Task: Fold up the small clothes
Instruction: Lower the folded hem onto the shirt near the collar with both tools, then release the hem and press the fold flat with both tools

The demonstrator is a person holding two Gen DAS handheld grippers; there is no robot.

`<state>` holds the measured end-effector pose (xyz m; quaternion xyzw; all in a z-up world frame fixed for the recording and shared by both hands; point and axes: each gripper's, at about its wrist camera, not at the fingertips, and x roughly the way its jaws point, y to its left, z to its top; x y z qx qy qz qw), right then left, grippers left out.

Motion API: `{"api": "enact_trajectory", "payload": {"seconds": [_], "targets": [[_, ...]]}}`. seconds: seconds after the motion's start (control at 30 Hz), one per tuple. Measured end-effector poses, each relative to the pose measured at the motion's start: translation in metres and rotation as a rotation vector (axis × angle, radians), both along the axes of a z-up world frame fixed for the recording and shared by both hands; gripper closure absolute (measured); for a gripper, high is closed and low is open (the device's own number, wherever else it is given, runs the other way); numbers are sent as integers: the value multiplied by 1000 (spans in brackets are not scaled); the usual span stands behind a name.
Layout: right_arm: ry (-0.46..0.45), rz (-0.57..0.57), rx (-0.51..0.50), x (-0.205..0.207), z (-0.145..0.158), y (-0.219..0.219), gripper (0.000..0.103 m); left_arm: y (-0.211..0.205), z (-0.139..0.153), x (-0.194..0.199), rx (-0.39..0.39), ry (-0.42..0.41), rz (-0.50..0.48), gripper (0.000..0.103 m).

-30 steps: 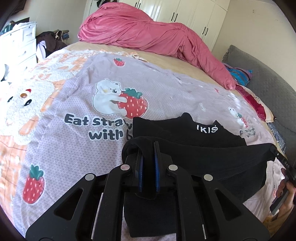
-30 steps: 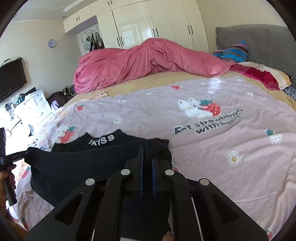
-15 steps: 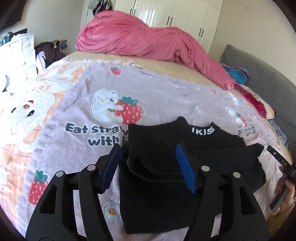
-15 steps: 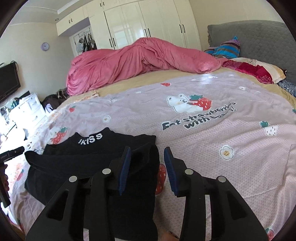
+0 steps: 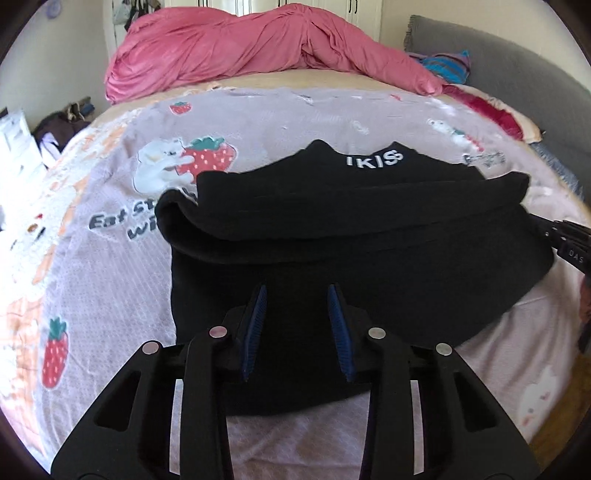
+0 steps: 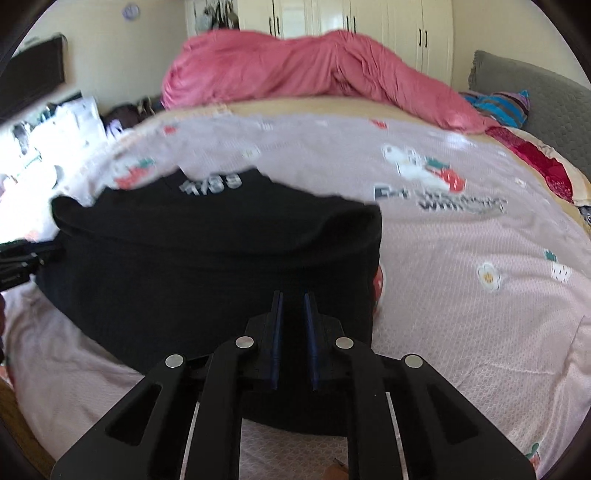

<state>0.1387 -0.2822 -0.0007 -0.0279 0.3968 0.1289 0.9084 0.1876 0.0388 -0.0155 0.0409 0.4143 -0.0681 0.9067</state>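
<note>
Both claws hang empty over the near edge of the black knit top with white collar lettering (image 5: 362, 236): left claw (image 5: 297, 325) well parted, right claw (image 6: 293, 328) only narrowly. Its hem is doubled toward the collar, apparently mid-fold, on the lilac strawberry-print bedspread (image 5: 110, 280); a pink duvet (image 6: 295, 70) is heaped before white wardrobes (image 6: 369, 22).

A pink duvet (image 5: 266, 48) lies heaped at the far end of the strawberry-print bedspread (image 5: 110, 236). Right of the duvet sit a striped cushion (image 6: 498, 105) and a grey headboard (image 5: 517, 77).
</note>
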Motion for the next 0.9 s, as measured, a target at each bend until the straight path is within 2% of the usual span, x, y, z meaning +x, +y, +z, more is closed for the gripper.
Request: {"api": "enact_trajectory", "payload": {"seconds": [0.2, 0.3, 0.37, 0.5, 0.67, 0.9], "targets": [[9, -2, -23, 22, -9, 6, 92, -3, -4, 22, 23, -7, 27, 76], [16, -6, 5, 39, -8, 7, 92, -2, -6, 35, 21, -2, 46, 76], [36, -18, 59, 48, -8, 3, 92, 0, -5, 44, 6, -5, 63, 76], [35, -25, 88, 58, -3, -3, 92, 4, -1, 56, -17, -19, 88, 76], [17, -51, 124, 73, 8, -12, 92, 13, 4, 71, -88, -26, 132, 76], [-23, -94, 106, 84, 12, -26, 92, 36, 27, 76, -153, -100, 190, 76]]}}
